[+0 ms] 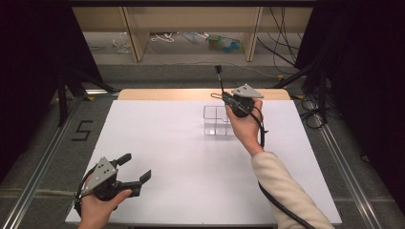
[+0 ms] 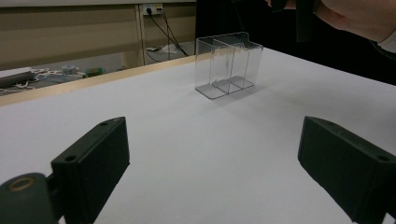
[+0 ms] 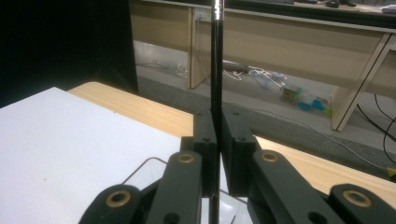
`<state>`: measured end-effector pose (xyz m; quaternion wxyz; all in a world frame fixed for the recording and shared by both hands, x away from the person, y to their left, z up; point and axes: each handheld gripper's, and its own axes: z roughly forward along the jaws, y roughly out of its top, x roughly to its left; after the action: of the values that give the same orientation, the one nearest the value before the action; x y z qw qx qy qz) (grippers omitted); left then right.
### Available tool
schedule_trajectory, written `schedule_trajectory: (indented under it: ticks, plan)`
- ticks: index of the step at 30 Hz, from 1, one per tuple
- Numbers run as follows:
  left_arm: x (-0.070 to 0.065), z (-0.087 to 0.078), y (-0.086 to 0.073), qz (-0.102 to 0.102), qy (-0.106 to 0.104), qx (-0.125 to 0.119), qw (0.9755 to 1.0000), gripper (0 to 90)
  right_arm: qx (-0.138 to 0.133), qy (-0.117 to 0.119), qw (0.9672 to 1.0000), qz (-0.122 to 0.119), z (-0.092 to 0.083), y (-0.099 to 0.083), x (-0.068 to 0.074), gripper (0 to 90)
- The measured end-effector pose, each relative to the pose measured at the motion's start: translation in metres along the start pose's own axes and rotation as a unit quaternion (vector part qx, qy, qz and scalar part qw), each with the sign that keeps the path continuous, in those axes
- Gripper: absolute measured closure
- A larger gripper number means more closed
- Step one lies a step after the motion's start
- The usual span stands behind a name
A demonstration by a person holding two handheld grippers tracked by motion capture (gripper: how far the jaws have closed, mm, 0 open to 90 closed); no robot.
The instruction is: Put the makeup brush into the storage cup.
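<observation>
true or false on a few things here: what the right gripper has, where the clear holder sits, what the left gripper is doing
1. The right gripper is shut on a thin black pen. True.
2. The pen lies flat on the table. False: it stands up out of the jaws.
3. The left gripper is open with nothing between its jaws. True.
4. The clear holder is full of pens. False: its compartments look empty.
5. The holder stands on the white table top. True.

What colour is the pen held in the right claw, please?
Black, with a silver band near its top; the pen shows best in the right gripper view.
</observation>
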<state>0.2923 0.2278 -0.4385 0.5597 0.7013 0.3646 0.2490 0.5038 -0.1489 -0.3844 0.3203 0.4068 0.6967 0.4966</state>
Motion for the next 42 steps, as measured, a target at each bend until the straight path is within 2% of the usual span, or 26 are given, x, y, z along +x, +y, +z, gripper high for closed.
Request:
schedule_trajectory:
  ticks: [32, 42]
  plan:
    - [-0.0002, 0.0, -0.0001, 0.0, 0.0, -0.001, 1.0, 8.9, 0.008, 0.002, 1.0, -0.006, 0.0028, -0.0033, 0.0012, 85.6]
    - [-0.0003, 0.0, 0.0, 0.0, 0.0, -0.001, 1.0, 8.9, 0.001, -0.002, 0.9999, -0.012, 0.0038, -0.0035, 0.0014, 85.6]
